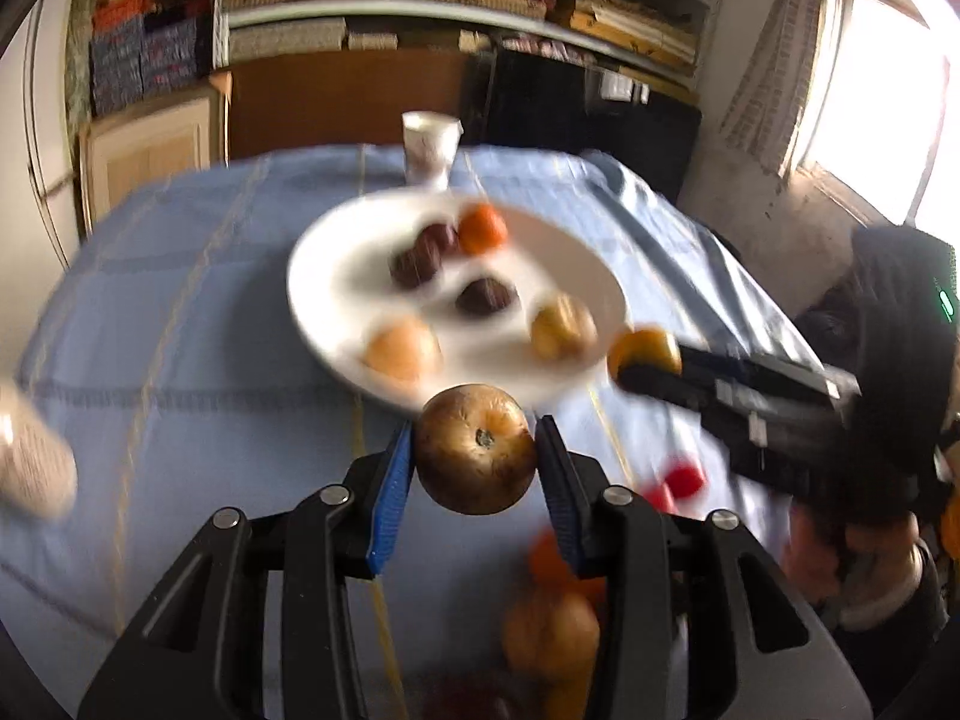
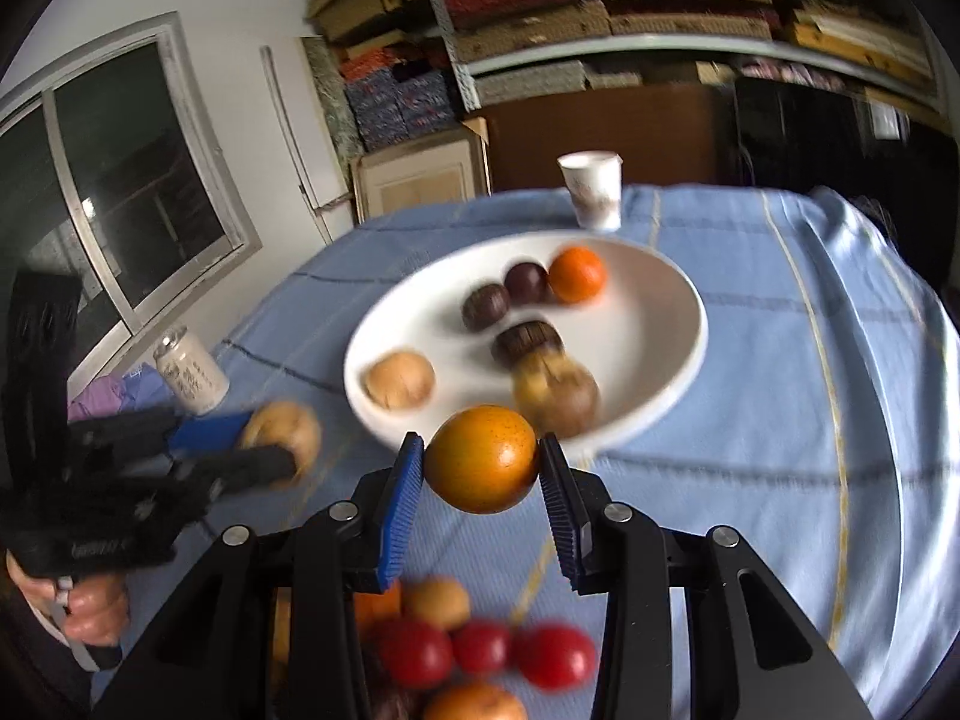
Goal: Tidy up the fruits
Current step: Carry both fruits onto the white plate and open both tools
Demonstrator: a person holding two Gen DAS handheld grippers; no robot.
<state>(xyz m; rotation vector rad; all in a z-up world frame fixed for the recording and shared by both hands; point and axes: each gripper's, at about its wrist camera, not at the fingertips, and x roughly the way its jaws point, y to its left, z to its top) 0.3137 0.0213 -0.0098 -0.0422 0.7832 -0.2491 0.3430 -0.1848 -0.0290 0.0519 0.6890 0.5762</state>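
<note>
Above the blue tablecloth, the left gripper squeezes a brown fruit near the white plate. The right gripper squeezes an orange fruit beside it.

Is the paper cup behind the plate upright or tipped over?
Upright: the paper cup stands on its base, rim up, beyond the white plate.

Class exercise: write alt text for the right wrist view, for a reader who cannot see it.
The right gripper holds an orange fruit between its blue jaws, just short of a white plate bearing six fruits on a blue tablecloth; red fruits lie below.
</note>
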